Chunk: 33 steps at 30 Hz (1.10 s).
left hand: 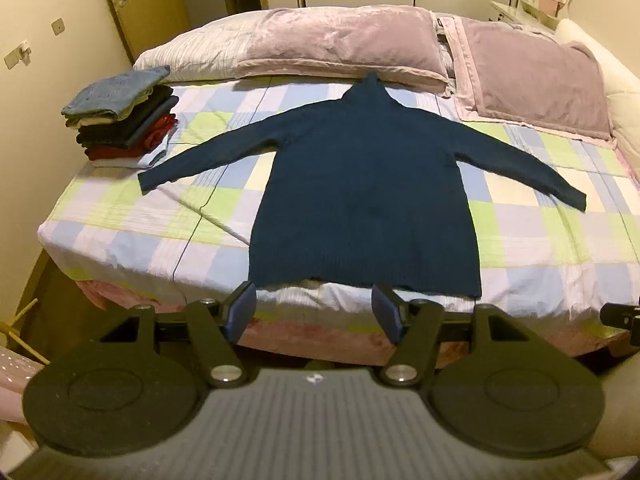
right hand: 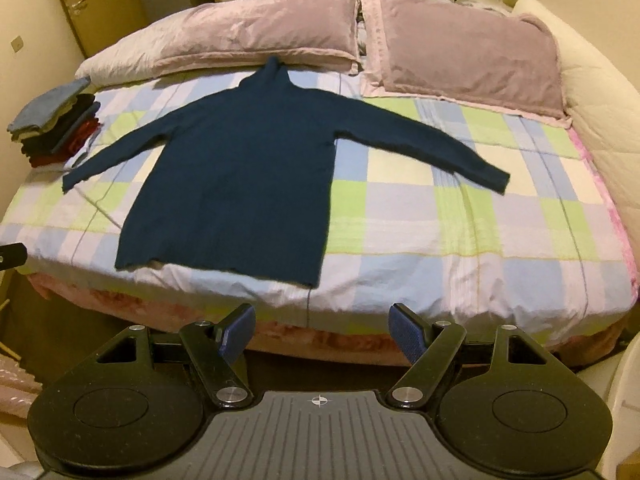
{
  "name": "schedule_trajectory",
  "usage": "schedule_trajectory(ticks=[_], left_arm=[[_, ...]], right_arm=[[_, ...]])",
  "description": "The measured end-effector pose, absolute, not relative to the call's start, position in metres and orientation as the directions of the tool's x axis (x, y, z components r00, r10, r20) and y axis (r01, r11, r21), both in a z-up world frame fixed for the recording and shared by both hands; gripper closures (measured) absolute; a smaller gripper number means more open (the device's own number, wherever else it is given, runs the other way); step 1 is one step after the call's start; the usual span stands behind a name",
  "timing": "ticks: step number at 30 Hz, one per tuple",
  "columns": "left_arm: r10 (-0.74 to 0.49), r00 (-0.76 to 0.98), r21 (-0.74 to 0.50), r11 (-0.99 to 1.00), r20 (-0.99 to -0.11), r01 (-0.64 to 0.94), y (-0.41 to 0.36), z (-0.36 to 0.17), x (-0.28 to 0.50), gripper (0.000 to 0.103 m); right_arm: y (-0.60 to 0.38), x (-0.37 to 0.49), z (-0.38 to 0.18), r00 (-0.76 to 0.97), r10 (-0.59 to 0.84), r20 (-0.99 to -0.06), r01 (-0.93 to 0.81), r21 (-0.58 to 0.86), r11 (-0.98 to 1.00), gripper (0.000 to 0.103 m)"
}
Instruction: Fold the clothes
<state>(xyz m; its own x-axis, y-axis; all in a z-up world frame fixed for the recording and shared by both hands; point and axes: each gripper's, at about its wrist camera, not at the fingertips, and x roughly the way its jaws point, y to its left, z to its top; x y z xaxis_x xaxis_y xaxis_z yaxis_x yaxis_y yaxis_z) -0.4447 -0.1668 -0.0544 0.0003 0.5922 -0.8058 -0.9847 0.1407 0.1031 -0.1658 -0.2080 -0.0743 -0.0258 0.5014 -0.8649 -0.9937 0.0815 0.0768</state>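
Sweater [left hand: 364, 184], dark teal, lies flat on the checked bed [left hand: 540, 240], sleeves spread, collar tucked against the pillows [left hand: 340, 40]; its knit detail is too dark to read. A stack of folded clothes [left hand: 120, 120] sits near the left cuff. Left tongs [left hand: 314, 312] and right tongs [right hand: 322, 332] hover released and empty off the bed's near edge, tilted downward

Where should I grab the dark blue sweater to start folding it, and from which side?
Probably take the dark blue sweater by a sleeve cuff, coming in from the outer side. It lies flat with both sleeves spread wide, so each cuff is a free edge to lift and carry across the body. Both tools stand open, holding nothing.
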Motion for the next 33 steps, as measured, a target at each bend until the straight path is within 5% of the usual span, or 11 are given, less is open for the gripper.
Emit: schedule_trajectory(ticks=[33], left_arm=[[0.567, -0.038, 0.115, 0.101, -0.823, -0.988, -0.185, -0.064, -0.456, 0.039]], right_arm=[[-0.212, -0.187, -0.078, -0.063, 0.474, -0.878, -0.994, 0.097, 0.047, 0.026]])
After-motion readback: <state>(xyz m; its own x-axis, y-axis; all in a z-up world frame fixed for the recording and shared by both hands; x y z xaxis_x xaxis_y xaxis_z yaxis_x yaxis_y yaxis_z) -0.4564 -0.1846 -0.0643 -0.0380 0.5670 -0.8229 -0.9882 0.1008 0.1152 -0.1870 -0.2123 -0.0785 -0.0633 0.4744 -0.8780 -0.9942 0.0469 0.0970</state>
